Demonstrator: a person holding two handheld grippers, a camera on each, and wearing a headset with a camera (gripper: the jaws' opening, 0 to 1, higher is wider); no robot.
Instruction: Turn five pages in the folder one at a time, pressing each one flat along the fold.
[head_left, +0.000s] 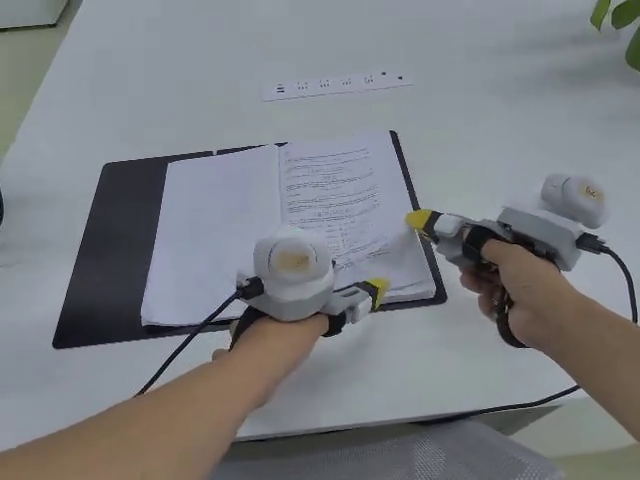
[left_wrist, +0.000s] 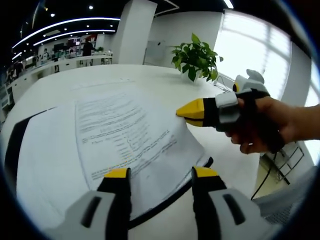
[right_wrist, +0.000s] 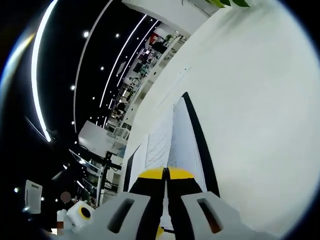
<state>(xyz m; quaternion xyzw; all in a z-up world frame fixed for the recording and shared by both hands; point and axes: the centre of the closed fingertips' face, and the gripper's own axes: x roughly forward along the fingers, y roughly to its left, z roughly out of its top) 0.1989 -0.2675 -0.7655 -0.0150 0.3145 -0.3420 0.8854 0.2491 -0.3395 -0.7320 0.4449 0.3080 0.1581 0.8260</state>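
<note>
One open folder (head_left: 100, 260) holds stacked pages (head_left: 330, 195). At its right edge, left gripper (head_left: 377, 291) has jaws apart, right gripper (head_left: 420, 219) jaws together.

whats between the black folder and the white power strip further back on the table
Nothing: in the head view the stretch of white table between the open black folder and the white power strip is bare.

Head view was bright and evenly lit; the white table (head_left: 480, 120) washed pale at upper right, and faint soft shadows lay round the folder (head_left: 100, 250). Left gripper view: window (left_wrist: 250, 45) was blown out at right, bottom foreground blurred. Right gripper view: left half was dark, ceiling light strip (right_wrist: 35, 70) glared, lines bent at the edges.
</note>
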